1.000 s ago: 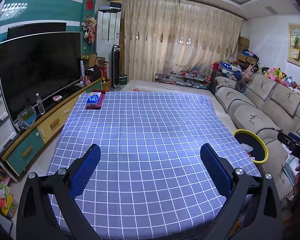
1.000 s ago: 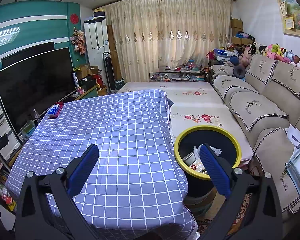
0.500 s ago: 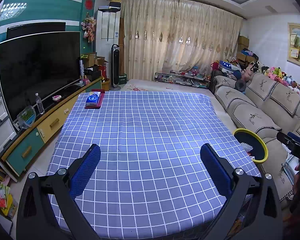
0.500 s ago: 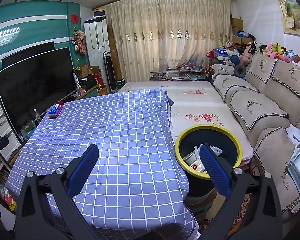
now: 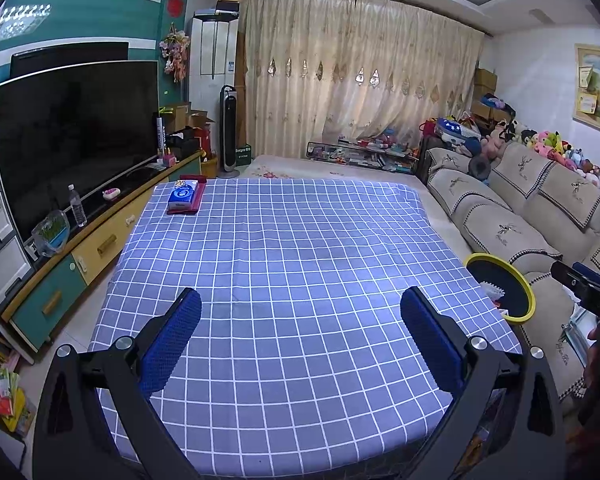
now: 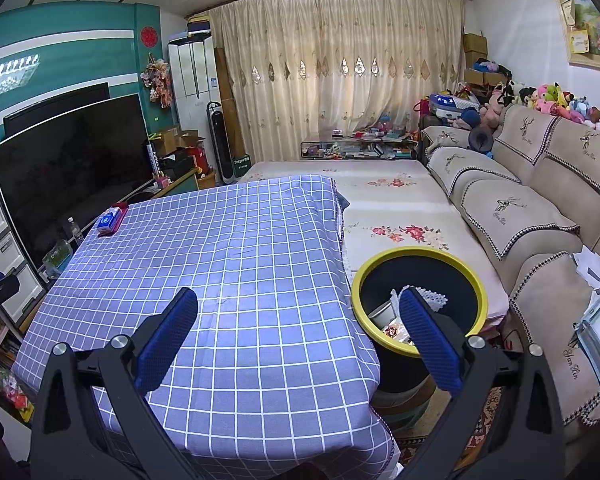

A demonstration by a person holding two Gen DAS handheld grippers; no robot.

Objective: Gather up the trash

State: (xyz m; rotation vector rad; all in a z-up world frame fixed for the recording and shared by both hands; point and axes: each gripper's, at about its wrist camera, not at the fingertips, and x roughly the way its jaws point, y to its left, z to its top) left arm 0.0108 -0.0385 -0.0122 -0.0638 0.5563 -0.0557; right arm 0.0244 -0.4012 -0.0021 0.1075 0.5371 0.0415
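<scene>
Nothing has shifted since a second ago: both the left gripper and the right gripper are held wide and empty; the bin sits at the right fingers, so collection seems finished.

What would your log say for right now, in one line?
left hand-held gripper: open, empty | right hand-held gripper: open, empty | bin: holds trash | tablecloth: tissue pack only

A blue cloth checked with white lines is seen at centre frame, a black bin rimmed in yellow at lower right, and blue pads on black grippers.
</scene>
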